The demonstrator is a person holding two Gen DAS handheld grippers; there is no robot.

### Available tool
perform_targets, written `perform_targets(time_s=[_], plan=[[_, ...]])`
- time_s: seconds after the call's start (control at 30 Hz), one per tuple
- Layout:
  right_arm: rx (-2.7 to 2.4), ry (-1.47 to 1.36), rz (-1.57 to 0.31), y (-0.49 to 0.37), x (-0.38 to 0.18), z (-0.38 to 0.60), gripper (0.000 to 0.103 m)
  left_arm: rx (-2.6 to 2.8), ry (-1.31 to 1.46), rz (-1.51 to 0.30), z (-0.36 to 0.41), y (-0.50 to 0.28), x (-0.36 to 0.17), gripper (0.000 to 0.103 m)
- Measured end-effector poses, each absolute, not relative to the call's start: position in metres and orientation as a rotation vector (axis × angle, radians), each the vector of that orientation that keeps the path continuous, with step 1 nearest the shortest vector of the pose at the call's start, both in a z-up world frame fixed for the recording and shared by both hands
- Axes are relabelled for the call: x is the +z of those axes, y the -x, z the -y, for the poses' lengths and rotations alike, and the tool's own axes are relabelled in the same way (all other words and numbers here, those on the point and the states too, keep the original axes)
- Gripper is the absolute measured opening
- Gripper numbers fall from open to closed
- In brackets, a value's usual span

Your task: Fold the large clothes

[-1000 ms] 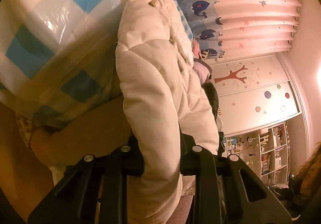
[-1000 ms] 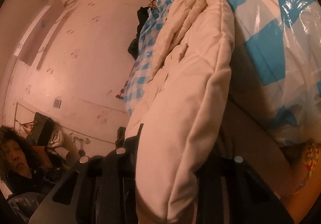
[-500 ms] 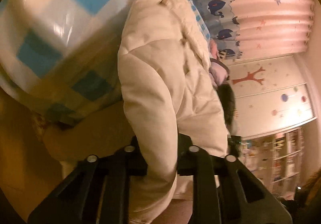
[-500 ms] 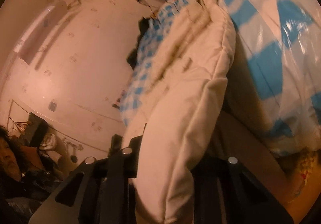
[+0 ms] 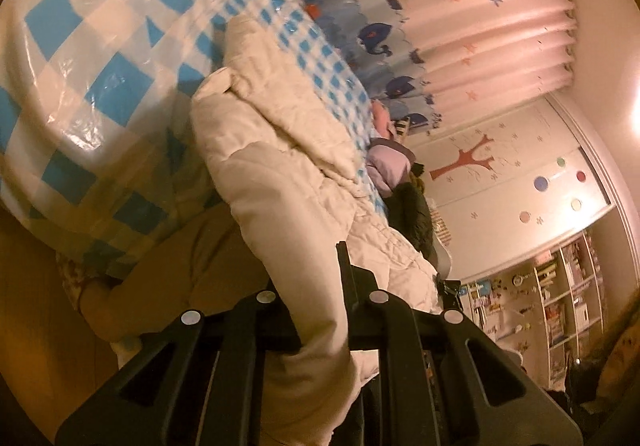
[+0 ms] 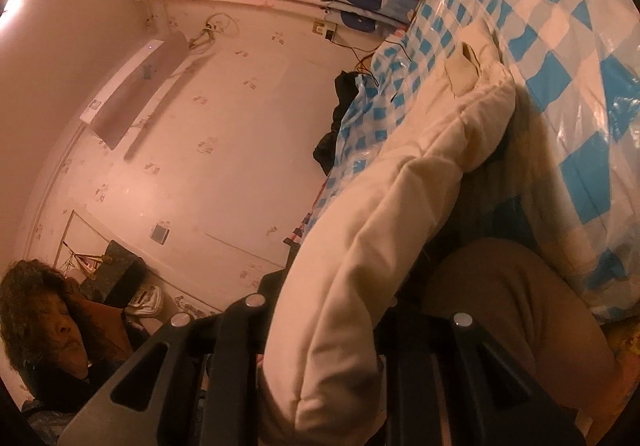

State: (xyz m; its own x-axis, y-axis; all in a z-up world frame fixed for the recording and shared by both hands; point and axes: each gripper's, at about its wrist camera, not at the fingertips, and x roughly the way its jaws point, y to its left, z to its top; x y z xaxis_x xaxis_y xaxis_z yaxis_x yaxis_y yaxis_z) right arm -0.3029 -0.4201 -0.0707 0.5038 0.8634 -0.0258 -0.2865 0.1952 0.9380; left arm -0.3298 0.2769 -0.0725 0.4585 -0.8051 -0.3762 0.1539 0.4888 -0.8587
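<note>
A cream padded jacket (image 5: 280,150) lies along the edge of a bed with a blue and white checked plastic cover (image 5: 80,46). Its near end hangs off the bed into both grippers. My left gripper (image 5: 316,306) is shut on a thick fold of that end, and the fabric hides most of the left finger. In the right wrist view the same jacket (image 6: 400,198) runs up to the bed cover (image 6: 560,46). There my right gripper (image 6: 328,322) is shut on a puffy fold, which bulges out past both fingers.
The brown bed side (image 5: 200,246) is below the cover. Lilac clothes (image 5: 388,166) and dark clothes (image 5: 416,218) lie further along the bed. Behind are a whale curtain (image 5: 480,26), a wardrobe (image 5: 520,186) and shelves (image 5: 560,306). A person (image 6: 52,326) is at the lower left.
Both grippers have risen with the jacket's end, so more of the bed top and the room shows. The left jaws have drawn closer on the fabric.
</note>
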Motion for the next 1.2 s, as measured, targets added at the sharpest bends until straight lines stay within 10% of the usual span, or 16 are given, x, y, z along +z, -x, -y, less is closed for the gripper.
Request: perform_targets(time_s=[0.2,0.37,0.53,0.77,0.87,0.93,1.2], plan=[[0.836,-1.038,-0.798,0.312,-0.105,0.425,0.028,-0.699,0.788,-1.033,-0.274,0.333,-0.107,0.014],[0.784,-1.095,-0.916,0.313,-0.15,0.436,0.072,-0.67,0.797,-1.126,-0.273,0.333,-0.149,0.047],[0.778,-1.149,-0.97,0.31,-0.166,0.445,0.074,-0.723,0.809,-1.154,-0.268,0.331,-0.166,0.076],[0.827,-1.136,-0.985,0.308,-0.161,0.44,0.073,-0.747,0.896,-1.159,-0.272,0.324,-0.196,0.077],[0.843,-1.102,-0.957,0.31,-0.152,0.436,0.046,-0.751,0.888,-1.136,-0.266,0.328,-0.194,0.064],[0.821,-1.069,-0.927,0.31,-0.141,0.435,0.036,-0.754,0.861,-1.142,-0.258,0.329,-0.188,0.027],[0.867,-1.084,-0.733,0.318,-0.093,0.43,0.028,-0.655,0.746,-1.013,-0.257,0.338,-0.118,0.011]])
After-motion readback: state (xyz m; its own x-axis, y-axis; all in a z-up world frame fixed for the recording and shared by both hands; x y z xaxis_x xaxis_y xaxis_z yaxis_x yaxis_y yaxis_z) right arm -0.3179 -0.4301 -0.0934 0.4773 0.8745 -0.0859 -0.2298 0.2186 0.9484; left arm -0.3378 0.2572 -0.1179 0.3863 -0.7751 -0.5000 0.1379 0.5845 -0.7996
